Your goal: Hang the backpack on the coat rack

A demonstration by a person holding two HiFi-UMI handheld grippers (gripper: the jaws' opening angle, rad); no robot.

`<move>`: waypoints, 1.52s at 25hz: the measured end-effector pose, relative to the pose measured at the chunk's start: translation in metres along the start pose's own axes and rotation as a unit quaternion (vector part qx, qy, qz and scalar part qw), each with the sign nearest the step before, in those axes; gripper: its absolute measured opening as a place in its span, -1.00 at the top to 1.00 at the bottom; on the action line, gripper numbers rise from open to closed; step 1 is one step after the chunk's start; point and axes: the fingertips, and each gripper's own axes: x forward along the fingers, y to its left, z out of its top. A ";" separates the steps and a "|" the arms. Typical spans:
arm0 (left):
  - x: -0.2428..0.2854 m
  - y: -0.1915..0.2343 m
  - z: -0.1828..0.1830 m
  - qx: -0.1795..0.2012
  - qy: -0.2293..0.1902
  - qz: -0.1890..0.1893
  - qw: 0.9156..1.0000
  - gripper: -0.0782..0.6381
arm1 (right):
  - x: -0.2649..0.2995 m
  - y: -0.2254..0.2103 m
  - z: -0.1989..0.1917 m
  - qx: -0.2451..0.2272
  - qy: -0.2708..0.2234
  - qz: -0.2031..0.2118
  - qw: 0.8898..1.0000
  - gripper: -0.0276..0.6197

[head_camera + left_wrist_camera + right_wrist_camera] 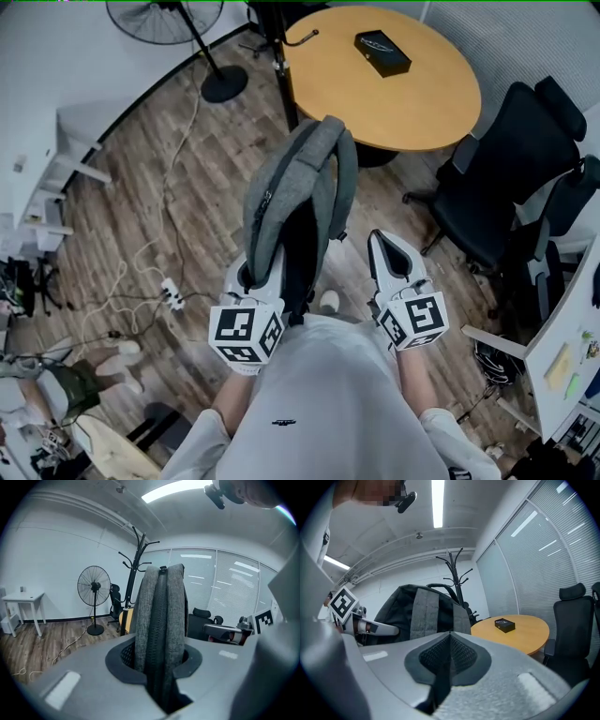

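Far left of the coat rack (136, 569), a pedestal fan (94, 585) stands against the white wall, well clear of my path. My left gripper (255, 272) is clenched on the gray backpack (295, 187), its pads biting the fabric at the zipper seam. The bag stands upright above the jaws, with its straps and top end pointing toward the rack. Holding it by the lower end this way seems meant to leave the top loop free to meet a hook. The backpack is in the air, short of the rack and not touching it, and the rack's hooks show bare just behind the bag. Just right of the rack sits the round wooden table (375, 103) with a black box (382, 52) on it. My right gripper (394, 258) hangs beside the bag, pressed shut on nothing, likely kept in reserve to steady the bag or lift the loop. Black office chairs (497, 187) stand right of the table.
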 end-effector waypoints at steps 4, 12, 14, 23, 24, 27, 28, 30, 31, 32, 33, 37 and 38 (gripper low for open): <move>0.033 0.006 0.007 -0.002 0.007 -0.022 1.000 0.49 | 0.022 -0.017 0.006 0.005 0.001 -0.022 1.000 0.91; 0.100 0.014 0.040 -0.008 0.013 -0.069 0.998 0.49 | 0.075 -0.046 0.028 0.008 0.012 -0.053 0.998 0.91; 0.114 0.020 0.052 -0.008 0.013 -0.081 0.997 0.49 | 0.090 -0.049 0.035 0.010 0.015 -0.061 0.998 0.91; 0.173 0.051 0.093 -0.012 0.022 -0.140 0.990 0.49 | 0.156 -0.055 0.067 0.008 0.004 -0.104 0.995 0.91; 0.179 0.055 0.097 -0.013 0.022 -0.147 0.989 0.49 | 0.163 -0.056 0.070 0.007 0.002 -0.108 0.994 0.91; 0.194 0.064 0.107 -0.017 0.024 -0.170 0.985 0.49 | 0.183 -0.056 0.079 -0.004 -0.004 -0.120 0.993 0.91; 0.198 0.067 0.110 -0.016 0.024 -0.177 0.984 0.49 | 0.190 -0.056 0.082 -0.005 -0.007 -0.126 0.992 0.91; 0.205 0.072 0.115 -0.013 0.025 -0.192 0.981 0.49 | 0.203 -0.059 0.088 -0.003 -0.012 -0.138 0.990 0.91; 0.209 0.074 0.117 -0.012 0.025 -0.199 0.980 0.49 | 0.209 -0.060 0.090 -0.002 -0.014 -0.144 0.989 0.91; 0.212 0.076 0.120 -0.012 0.025 -0.204 0.978 0.49 | 0.214 -0.062 0.093 -0.003 -0.016 -0.150 0.989 0.91; 0.215 0.078 0.122 -0.013 0.024 -0.209 0.977 0.49 | 0.219 -0.063 0.095 -0.004 -0.018 -0.155 0.988 0.91; 0.223 0.079 0.129 -0.020 0.021 -0.222 0.975 0.49 | 0.220 -0.070 0.103 -0.007 -0.027 -0.171 0.985 0.91; 0.224 0.077 0.130 -0.020 0.022 -0.224 0.974 0.49 | 0.219 -0.072 0.104 -0.007 -0.028 -0.174 0.984 0.91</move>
